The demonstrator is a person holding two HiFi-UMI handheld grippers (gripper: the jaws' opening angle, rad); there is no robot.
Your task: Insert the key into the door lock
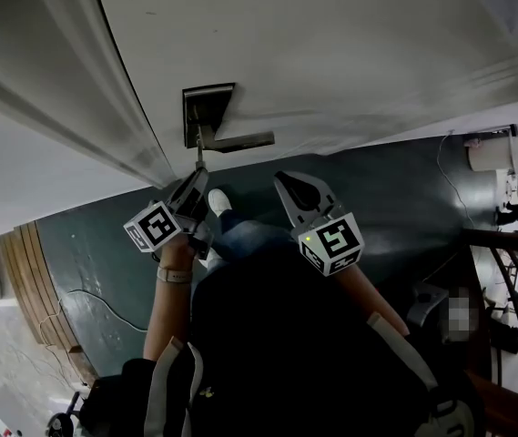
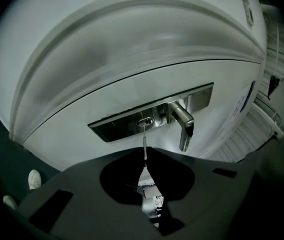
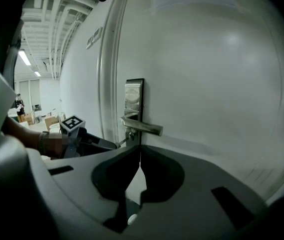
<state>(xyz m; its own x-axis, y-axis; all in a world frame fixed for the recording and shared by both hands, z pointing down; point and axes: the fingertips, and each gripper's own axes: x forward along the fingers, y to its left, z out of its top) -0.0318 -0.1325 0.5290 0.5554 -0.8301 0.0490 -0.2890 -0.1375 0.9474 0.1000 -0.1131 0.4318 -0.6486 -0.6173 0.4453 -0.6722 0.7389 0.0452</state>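
A metal lock plate (image 1: pixel 206 109) with a lever handle (image 1: pixel 243 141) is set in the white door (image 1: pixel 331 53). My left gripper (image 1: pixel 198 175) is shut on a thin key (image 2: pixel 143 143). The key's tip sits at the keyhole (image 2: pixel 145 121) just left of the handle (image 2: pixel 183 124) on the plate (image 2: pixel 117 125). I cannot tell how far it has gone in. My right gripper (image 1: pixel 287 184) hangs a little to the right, below the handle, shut with nothing in it. In the right gripper view, the left gripper (image 3: pixel 88 141) holds the key (image 3: pixel 123 141) up to the lock (image 3: pixel 134 98).
The door frame (image 1: pixel 86 89) runs along the left of the lock. Dark floor (image 1: pixel 104 244) lies below, with a cable and wooden boards (image 1: pixel 45 280) at the left. Railings and clutter (image 1: pixel 513 271) stand at the far right. The person's shoe (image 1: pixel 219 201) is near the door.
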